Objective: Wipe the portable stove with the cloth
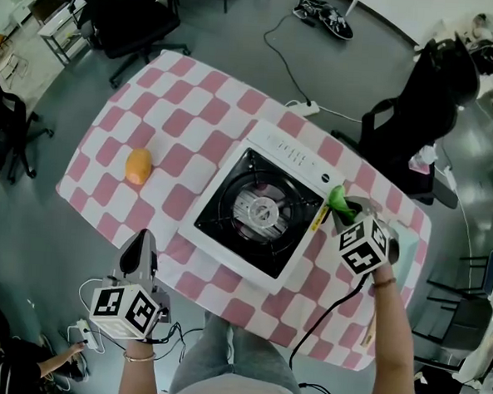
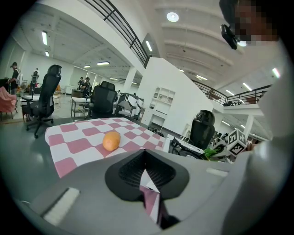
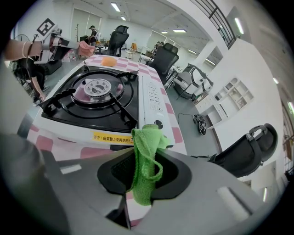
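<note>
Table w/ pink-white check cover, biggest item. Portable stove sits on its R half, burner up. R gripper at stove's R edge, by yellow label; jaws clamped on green cloth, cloth standing up betw jaws, just beside stove side. L gripper at table's near edge, well apart from stove, jaws together, nothing held. Small orange object on table's L part.

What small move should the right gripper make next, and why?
Probably ease the right gripper forward and down until the green cloth touches the portable stove. Its jaws are shut on the cloth, which appears just short of the stove's near side, so wiping seems not yet begun.
</note>
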Demonstrator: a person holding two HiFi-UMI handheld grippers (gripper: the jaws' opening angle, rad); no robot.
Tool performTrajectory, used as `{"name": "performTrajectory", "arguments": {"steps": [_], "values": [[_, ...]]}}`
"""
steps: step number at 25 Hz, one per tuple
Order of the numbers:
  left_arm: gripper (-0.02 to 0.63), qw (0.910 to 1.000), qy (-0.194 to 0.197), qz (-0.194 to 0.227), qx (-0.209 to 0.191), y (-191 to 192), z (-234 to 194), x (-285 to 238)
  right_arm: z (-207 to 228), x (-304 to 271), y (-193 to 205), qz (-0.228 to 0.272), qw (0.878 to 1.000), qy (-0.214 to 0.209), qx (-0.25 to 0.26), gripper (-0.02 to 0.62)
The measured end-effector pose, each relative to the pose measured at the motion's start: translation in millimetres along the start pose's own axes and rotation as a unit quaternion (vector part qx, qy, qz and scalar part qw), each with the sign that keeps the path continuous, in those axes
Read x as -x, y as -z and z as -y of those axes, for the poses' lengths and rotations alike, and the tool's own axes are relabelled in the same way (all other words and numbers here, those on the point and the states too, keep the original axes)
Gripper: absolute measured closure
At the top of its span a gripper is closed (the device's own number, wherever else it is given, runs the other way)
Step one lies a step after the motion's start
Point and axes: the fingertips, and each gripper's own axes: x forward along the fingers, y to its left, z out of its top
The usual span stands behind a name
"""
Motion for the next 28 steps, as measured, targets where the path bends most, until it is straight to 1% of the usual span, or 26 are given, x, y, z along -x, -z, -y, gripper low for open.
{"name": "performTrajectory", "arguments": {"steps": [13, 28], "values": [[0.604, 0.9999, 0.007, -0.007, -0.003, 5.5, 6.9, 10.6, -22.3, 8.0, 1.6, -0.003, 1.0, -0.006, 0.001, 0.52], [0.604, 0.9997, 0.022, -0.009, -0.005, 4.7, 14.6, 14.5, -55.2, 20.9, 0.0, 0.002, 1.0, -0.025, -0.001, 0.52]]}}
